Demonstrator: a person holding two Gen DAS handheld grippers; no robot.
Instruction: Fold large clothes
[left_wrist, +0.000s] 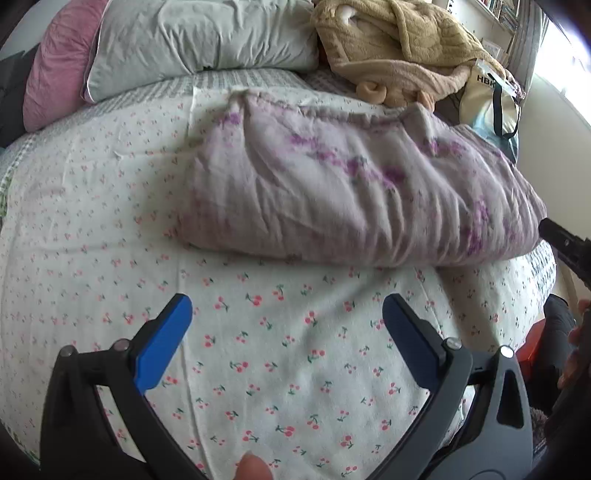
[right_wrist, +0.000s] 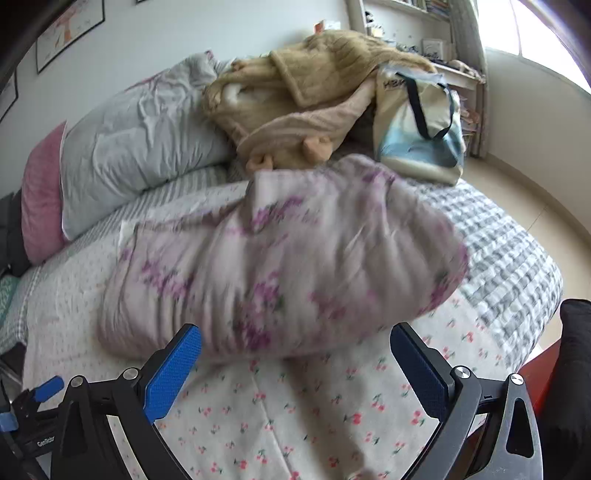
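Both claws hang over the cherry-print sheet (left_wrist: 288, 354) with nothing in them: the left gripper (left_wrist: 287, 310) has its blue pads spread as wide as they go, and the right gripper (right_wrist: 295, 341) is just as wide, only bare sheet showing between the fingers of each. Just beyond their tips lies the folded lilac floral quilt (left_wrist: 343, 192), a thick, creased bundle resting flat on that sheet; in the right wrist view its near edge comes almost level with the fingertips and looks smeared by motion. Past the quilt, on its far side, a heap of tan fleece blankets (right_wrist: 310, 99) is piled up, and beside that heap, toward the window, stands a pale tote bag (right_wrist: 417, 125) with dark straps. On the other side of the heap from the bag, a grey pillow (left_wrist: 199, 37) leans against a pink pillow (left_wrist: 55, 70). Under the sheet, showing beyond the quilt's window-side end, a grey checked bedspread (right_wrist: 509, 266) covers the bed
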